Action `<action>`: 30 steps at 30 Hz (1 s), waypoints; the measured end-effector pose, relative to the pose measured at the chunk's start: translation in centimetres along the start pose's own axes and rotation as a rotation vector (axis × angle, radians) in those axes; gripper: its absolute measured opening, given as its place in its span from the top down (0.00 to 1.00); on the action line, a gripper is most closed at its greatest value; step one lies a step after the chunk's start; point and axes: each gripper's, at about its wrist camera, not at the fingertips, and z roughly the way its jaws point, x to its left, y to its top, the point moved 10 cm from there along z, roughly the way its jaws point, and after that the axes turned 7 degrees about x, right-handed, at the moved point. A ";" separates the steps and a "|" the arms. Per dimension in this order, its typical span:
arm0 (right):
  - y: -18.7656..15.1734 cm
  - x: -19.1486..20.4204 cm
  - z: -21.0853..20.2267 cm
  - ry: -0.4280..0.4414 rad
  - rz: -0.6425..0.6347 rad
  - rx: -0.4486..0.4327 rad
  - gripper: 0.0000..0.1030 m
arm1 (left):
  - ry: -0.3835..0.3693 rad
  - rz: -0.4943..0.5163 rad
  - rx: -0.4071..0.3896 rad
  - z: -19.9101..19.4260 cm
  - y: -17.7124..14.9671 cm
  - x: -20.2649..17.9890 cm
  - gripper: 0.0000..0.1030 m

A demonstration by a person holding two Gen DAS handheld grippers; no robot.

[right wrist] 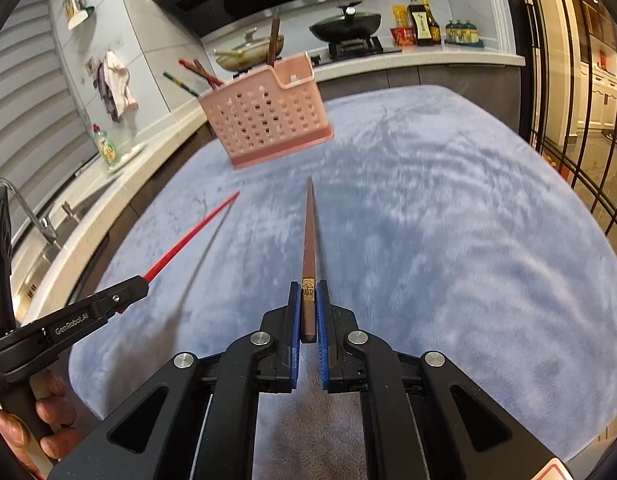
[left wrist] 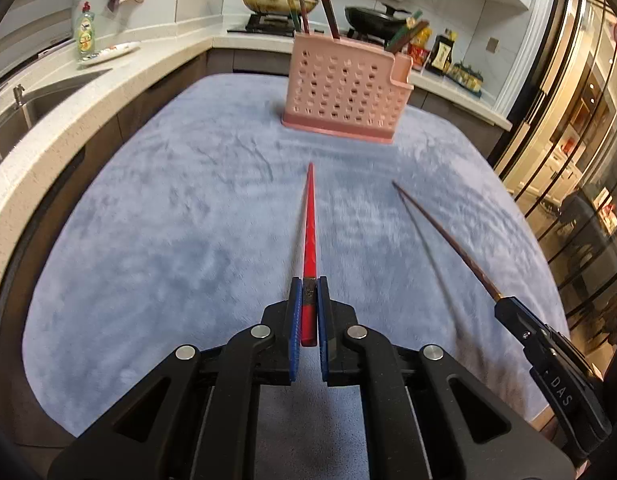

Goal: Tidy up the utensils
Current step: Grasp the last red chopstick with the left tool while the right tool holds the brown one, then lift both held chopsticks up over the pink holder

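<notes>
Left gripper (left wrist: pixel 308 300) pinched red chopstick (left wrist: pixel 309 216); right gripper (right wrist: pixel 308 300) pinched brown chopstick (right wrist: pixel 309 224); pink holder (left wrist: pixel 344 88) stood beyond, apart.

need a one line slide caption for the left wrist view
Left claw shut on a red chopstick aimed at the pink holder on the blue cloth; right claw holds a brown chopstick.

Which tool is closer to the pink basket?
Too close to call. The left tool and right tool each hold a chopstick aimed at the pink basket, both well short of it.
</notes>
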 end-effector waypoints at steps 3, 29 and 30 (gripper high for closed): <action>1.5 0.2 -1.6 0.008 0.002 -0.042 0.94 | -0.009 -0.012 -0.039 -1.8 1.3 0.3 0.93; 10.1 0.3 -7.9 0.050 0.028 -0.228 0.93 | -0.033 -0.014 -0.219 -8.7 9.3 0.4 0.93; 10.2 0.4 -7.9 0.051 0.028 -0.230 0.93 | -0.033 -0.013 -0.221 -8.7 9.5 0.3 0.93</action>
